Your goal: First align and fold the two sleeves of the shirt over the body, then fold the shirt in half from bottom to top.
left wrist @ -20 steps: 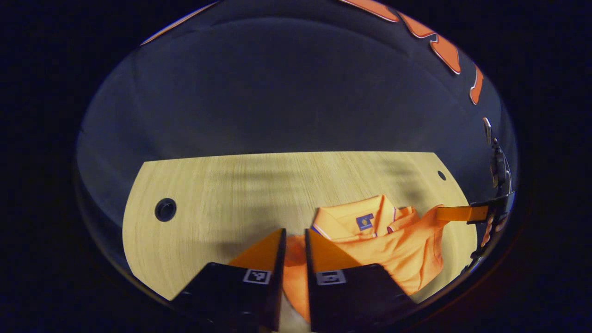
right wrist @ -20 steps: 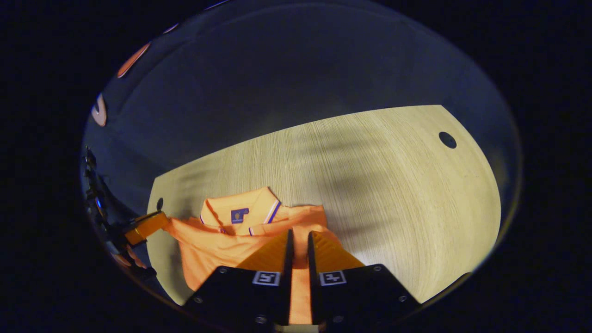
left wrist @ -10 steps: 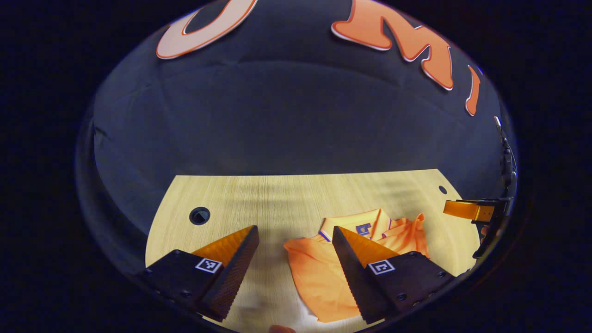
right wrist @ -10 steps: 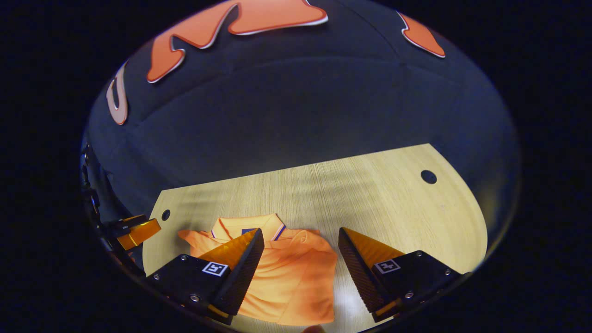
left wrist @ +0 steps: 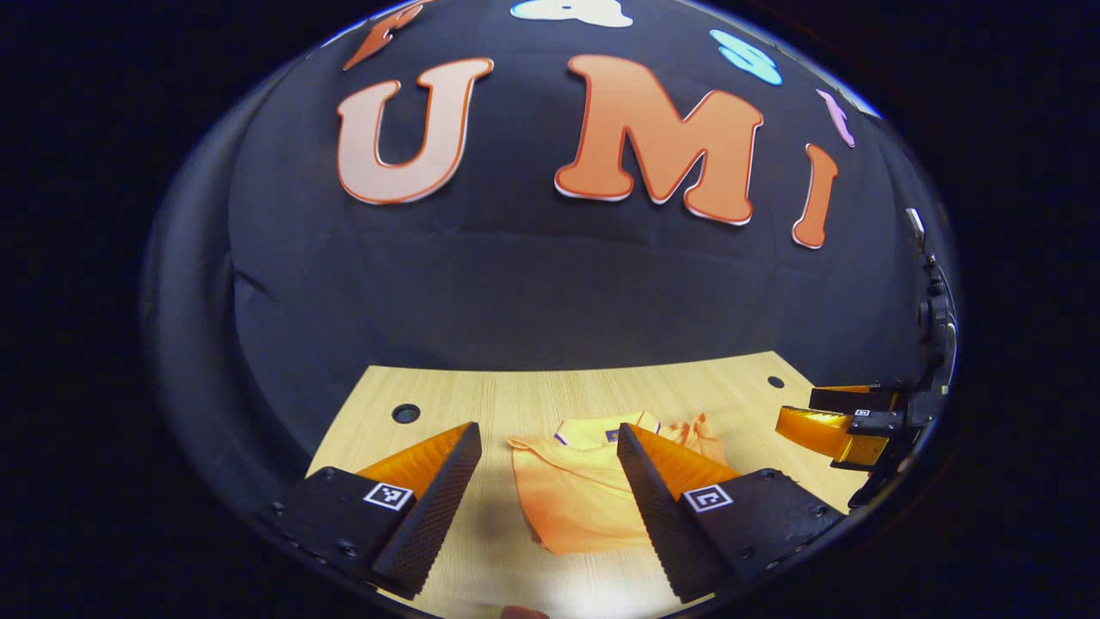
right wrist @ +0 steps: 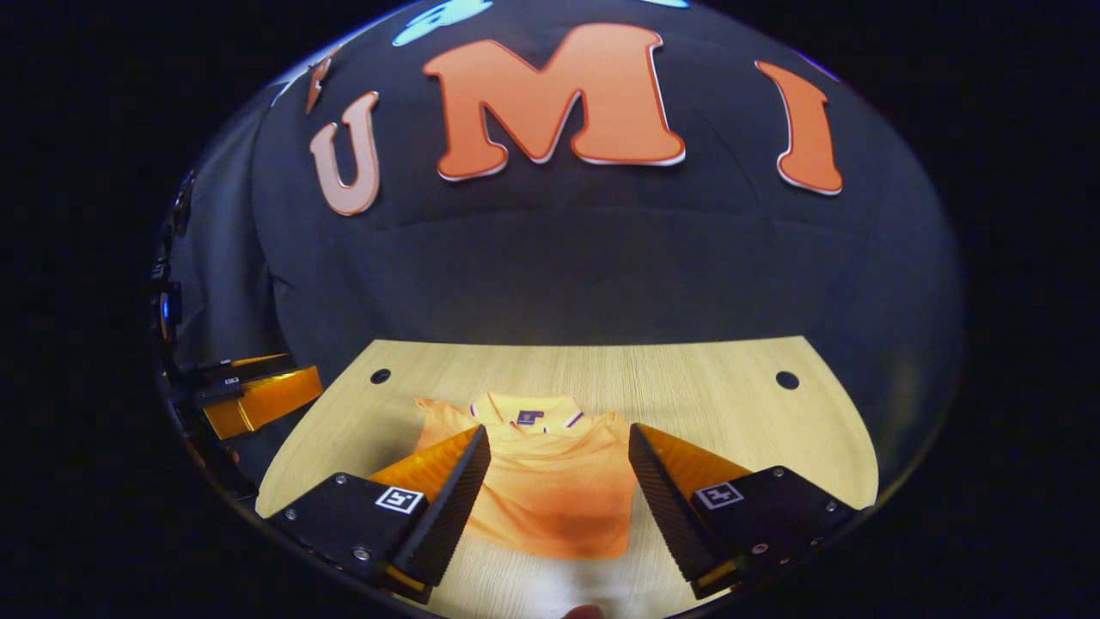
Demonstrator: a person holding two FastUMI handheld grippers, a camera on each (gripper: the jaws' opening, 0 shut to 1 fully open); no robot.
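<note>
An orange polo shirt lies folded into a compact block on the wooden table, its collar at the far side. My left gripper is open and held above and before the shirt, nothing between its fingers. My right gripper is open too, raised above the shirt's near part. In the left gripper view the right gripper shows at the right edge. In the right gripper view the left gripper shows at the left edge. Neither touches the cloth.
The table has round cable holes near its far corners. The black cloth wall rises just behind the table's far edge. A fingertip shows at the bottom edge of the right gripper view.
A second ago both grippers were shut on the shirt's cloth. Both have let go and opened, then lifted and drawn back, so the shirt looks smaller and lies flat and folded.
</note>
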